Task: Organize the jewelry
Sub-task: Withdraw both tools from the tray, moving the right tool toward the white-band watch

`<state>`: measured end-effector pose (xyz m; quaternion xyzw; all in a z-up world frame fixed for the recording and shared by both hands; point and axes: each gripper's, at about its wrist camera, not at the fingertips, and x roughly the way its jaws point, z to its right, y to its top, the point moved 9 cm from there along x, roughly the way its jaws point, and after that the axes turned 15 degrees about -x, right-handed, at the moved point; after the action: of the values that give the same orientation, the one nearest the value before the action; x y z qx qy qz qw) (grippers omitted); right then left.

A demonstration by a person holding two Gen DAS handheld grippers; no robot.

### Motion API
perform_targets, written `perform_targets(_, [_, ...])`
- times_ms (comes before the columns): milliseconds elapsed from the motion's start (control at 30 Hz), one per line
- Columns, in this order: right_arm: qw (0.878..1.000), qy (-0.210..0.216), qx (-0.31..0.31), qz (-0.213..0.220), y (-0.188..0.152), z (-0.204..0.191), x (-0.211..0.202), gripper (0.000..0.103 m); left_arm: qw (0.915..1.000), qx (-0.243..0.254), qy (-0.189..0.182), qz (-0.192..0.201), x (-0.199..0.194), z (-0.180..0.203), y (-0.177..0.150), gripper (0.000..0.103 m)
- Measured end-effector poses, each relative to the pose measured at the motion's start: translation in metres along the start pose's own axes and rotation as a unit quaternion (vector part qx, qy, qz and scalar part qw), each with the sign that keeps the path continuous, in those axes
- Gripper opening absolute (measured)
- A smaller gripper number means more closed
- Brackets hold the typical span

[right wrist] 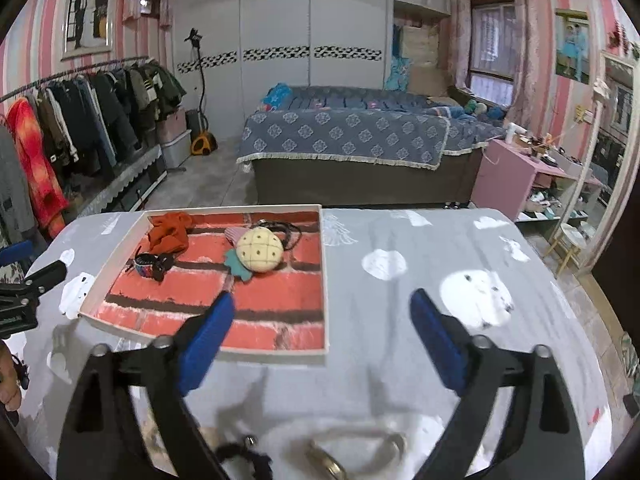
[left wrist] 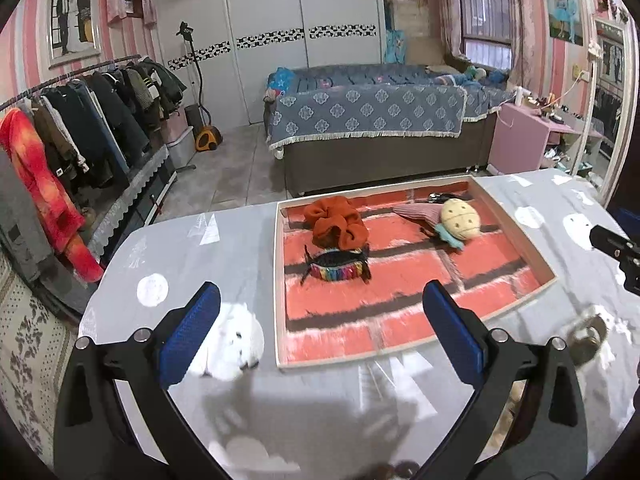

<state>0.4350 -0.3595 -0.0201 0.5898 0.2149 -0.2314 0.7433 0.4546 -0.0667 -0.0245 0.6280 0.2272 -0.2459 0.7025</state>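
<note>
Both tongs wide apart, holding nothing, above the grey table.
Left gripper (left wrist: 320, 320) straddles the tray's (left wrist: 280, 280) left rim; right gripper (right wrist: 322, 320) its right rim; scrunchie (left wrist: 335, 226), hair clip (left wrist: 340, 266) and pineapple charm (left wrist: 460, 220) lie inside.

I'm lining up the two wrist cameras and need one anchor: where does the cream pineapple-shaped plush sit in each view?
Left wrist: the pineapple plush lies right of centre, in the far right part of the brick-print tray.
Right wrist: the pineapple plush lies left of centre, in the far middle of the tray.
Shared landmark: the orange scrunchie, to the plush's left in both views.
</note>
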Motion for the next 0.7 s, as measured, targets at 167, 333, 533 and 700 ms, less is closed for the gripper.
perform_targets(167, [1.0,-0.024,0.001,0.017,-0.018,0.014,-0.029,0.092,0.9999,-0.002,0.003,0.016,-0.024,-0.001,-0.015,0.098])
perform_targets(333, [0.999,-0.034,0.005,0.025,-0.045,0.017,-0.052,0.092,0.9995,-0.025,-0.01,0.013,-0.04,-0.012,-0.039,0.098])
perform_targets(533, [0.999,-0.035,0.014,0.016,-0.081,0.008,-0.06,0.092,0.9992,-0.039,-0.011,0.003,-0.049,-0.027,-0.073,0.098])
perform_targets(700, [0.999,-0.025,0.025,-0.008,-0.119,-0.008,-0.057,0.092,0.9993,-0.036,-0.009,0.001,-0.056,-0.037,-0.099,0.098])
